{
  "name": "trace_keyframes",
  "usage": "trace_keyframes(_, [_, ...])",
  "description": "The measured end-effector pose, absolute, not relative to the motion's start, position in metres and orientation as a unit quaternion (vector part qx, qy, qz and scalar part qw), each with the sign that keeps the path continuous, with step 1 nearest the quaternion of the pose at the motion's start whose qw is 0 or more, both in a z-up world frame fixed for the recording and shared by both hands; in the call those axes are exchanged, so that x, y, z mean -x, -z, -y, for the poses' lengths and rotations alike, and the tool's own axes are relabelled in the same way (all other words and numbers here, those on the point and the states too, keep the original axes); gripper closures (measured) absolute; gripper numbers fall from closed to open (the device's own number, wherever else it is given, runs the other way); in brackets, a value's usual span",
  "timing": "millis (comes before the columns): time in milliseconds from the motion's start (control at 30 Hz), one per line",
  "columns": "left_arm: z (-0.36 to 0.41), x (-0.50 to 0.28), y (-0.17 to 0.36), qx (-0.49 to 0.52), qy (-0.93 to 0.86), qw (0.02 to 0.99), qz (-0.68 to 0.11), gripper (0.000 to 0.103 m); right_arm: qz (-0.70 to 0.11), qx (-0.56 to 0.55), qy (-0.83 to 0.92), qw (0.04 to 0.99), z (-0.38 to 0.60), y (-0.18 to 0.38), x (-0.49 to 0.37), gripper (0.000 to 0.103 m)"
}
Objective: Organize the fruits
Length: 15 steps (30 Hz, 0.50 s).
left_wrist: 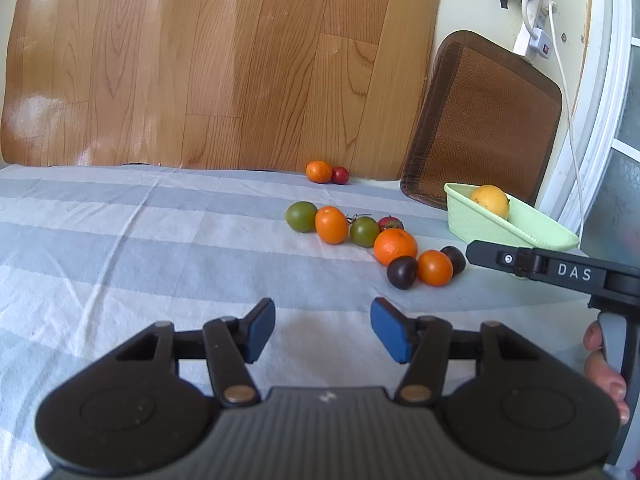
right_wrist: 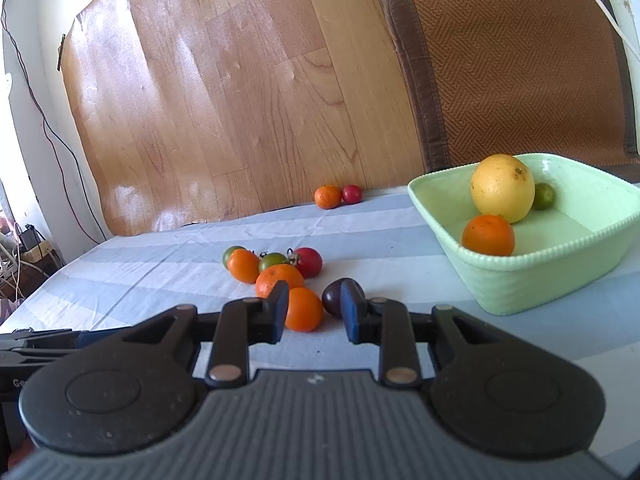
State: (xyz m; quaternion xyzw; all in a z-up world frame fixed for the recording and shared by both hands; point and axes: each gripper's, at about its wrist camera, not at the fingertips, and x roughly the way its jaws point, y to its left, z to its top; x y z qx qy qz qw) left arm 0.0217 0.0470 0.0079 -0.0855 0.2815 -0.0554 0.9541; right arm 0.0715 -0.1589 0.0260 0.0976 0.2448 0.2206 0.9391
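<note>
Several loose fruits lie in a cluster on the striped cloth (left_wrist: 160, 240): oranges (left_wrist: 395, 246), green ones (left_wrist: 301, 216), a red one (left_wrist: 390, 223) and dark plums (left_wrist: 402, 272). An orange (left_wrist: 319, 171) and a red fruit (left_wrist: 339, 175) sit apart at the cloth's far edge. The pale green bowl (right_wrist: 520, 264) holds a big yellow citrus (right_wrist: 502, 187), an orange (right_wrist: 488, 235) and a small green fruit (right_wrist: 544, 196). My left gripper (left_wrist: 323, 330) is open and empty, short of the cluster. My right gripper (right_wrist: 316, 316) stands narrowly open, with an orange (right_wrist: 303, 309) and a plum (right_wrist: 336, 298) just beyond its tips.
A wood-pattern board (left_wrist: 220, 60) and a woven brown mat (left_wrist: 488, 120) lean against the wall behind the table. A power strip with cables (left_wrist: 536, 28) hangs at the upper right. A person's fingers (left_wrist: 600, 364) hold the right gripper's handle. Bare cloth stretches to the left.
</note>
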Motion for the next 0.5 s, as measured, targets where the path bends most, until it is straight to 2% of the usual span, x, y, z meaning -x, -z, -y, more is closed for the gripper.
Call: trace_keyframes(500, [-0.0457, -0.0222, -0.0076, 0.078, 0.051, 0.955, -0.282, 0.049, -0.232, -0.074, -0.226, 0.943, 0.1577, -0.0278, -0.0651, 0.072])
